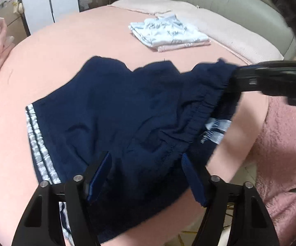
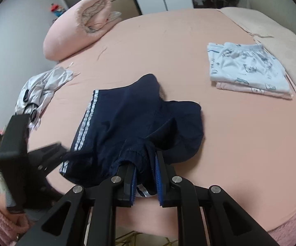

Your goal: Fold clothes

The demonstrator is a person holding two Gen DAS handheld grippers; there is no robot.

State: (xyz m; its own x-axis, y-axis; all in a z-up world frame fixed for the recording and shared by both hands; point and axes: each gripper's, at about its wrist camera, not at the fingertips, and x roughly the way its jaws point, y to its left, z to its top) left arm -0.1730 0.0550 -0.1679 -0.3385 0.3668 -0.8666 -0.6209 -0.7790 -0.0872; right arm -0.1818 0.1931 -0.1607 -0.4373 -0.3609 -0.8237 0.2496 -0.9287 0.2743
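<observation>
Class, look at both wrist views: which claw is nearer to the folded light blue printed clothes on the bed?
Right. The right claw, holding the navy shorts at their waistband, sits on the side toward the folded light blue clothes; the left claw is at the shorts' striped side, farther off.

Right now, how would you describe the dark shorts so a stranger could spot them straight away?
On the pink bed, near its front edge, lie the navy shorts, their waistband pinched by the right gripper. Unlike the pale folded stack behind, they are dark, unfolded, with white side stripes.
</observation>
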